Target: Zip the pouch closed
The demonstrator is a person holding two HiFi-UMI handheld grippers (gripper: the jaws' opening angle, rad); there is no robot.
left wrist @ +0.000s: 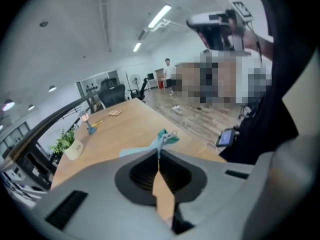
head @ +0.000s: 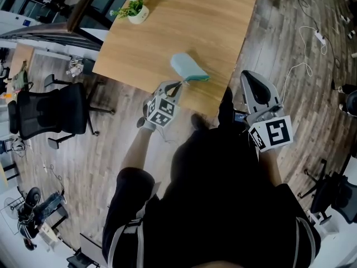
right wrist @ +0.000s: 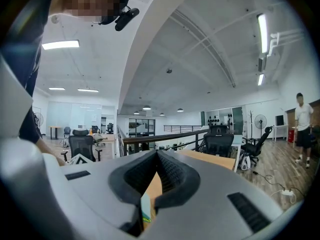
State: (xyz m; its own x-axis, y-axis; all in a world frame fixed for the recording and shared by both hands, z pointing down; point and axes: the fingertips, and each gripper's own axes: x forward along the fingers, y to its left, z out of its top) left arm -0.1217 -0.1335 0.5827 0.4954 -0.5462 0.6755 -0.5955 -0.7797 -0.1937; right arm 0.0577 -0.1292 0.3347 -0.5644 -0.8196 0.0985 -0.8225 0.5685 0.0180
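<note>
While the pale blue pouch (head: 186, 66) lies flat on the desk (head: 223, 32), close to the near edge, the left tongs (head: 179, 86) are right in at its teal near end. Left gripper view says it plainly: tongs pinched tight together on the zip pull (left wrist: 159, 147), a thin tab running from the tips up to that teal end, w/ the pale body of the pouch spreading off to the left behind it. Can't tell from here how far along the zip sits. Over to the right tongs (head: 249, 77): well apart from the pouch, off the desk's near right corner, held up in the air and pointing out across the room. Right gripper view shows them closed tip to tip, nothing btwn them, just a strip of desk showing through lower down. Rest of the scene: potted plant (head: 135, 10) at the far left of the desk, black office chair (head: 50, 110) on the wood floor to the left, and a person (right wrist: 302, 126) standing far off at the right of the right gripper view
</note>
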